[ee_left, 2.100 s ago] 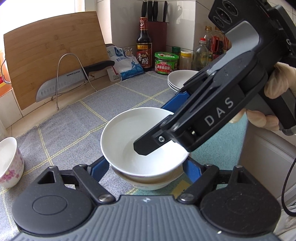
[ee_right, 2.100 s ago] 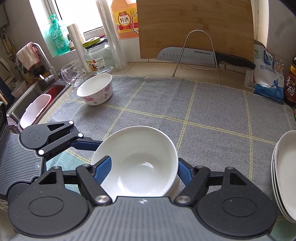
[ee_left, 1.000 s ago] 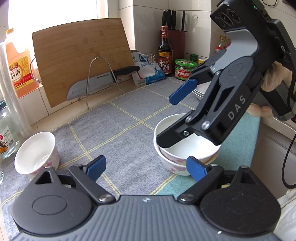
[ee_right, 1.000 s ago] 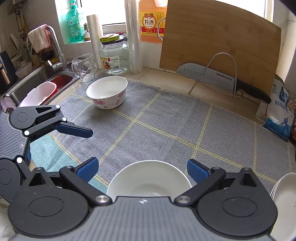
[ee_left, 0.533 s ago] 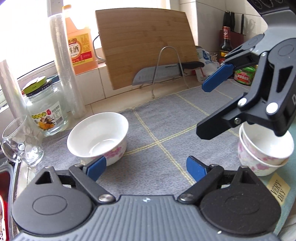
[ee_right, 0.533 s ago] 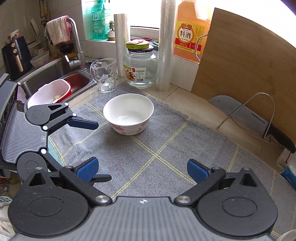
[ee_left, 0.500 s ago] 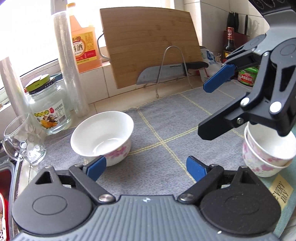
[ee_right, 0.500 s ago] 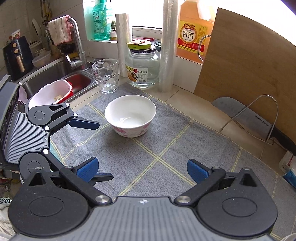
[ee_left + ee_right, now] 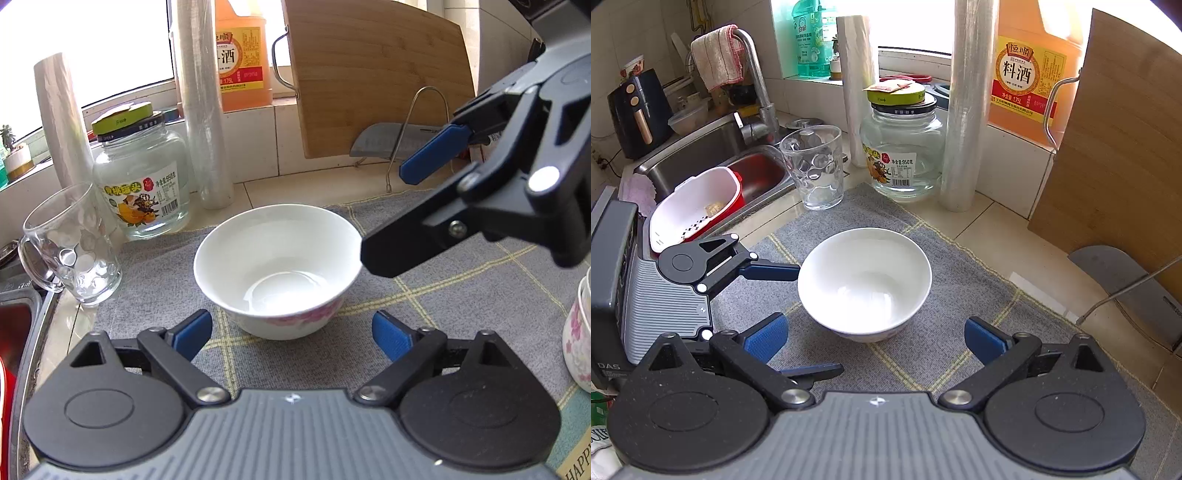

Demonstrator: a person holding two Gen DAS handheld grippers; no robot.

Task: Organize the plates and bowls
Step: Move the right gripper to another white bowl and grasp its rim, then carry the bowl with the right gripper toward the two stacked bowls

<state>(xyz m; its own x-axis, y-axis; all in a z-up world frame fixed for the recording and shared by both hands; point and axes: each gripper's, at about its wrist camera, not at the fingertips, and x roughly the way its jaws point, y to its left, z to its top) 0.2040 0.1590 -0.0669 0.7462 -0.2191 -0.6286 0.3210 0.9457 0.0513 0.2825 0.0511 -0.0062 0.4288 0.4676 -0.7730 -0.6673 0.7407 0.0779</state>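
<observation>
Nearest the lens, the left claw [image 9: 291,328] hangs spread wide and empty just short of a lone white bowl [image 9: 277,269], its blue pads [image 9: 192,332] flanking the near wall without touching it. Opposite, the right claw [image 9: 875,341] is likewise released and holds nothing, the same bowl framed between its fingers. That bowl sits upright on a grey checked mat [image 9: 424,291] covering the bench, pink flowers ringing its outer wall. It looks like glazed ceramic: rigid, fairly light, slick and liable to chip if knocked, so a pinch across the rim, one pad inside and one outside, seems the surest hold. At the right edge, stacked floral bowls [image 9: 580,332] wait, the likely destination. Just beyond the mat stand a glass mug [image 9: 70,247] and a lidded jar [image 9: 144,177], with a wooden cutting board [image 9: 380,77] propped behind.
</observation>
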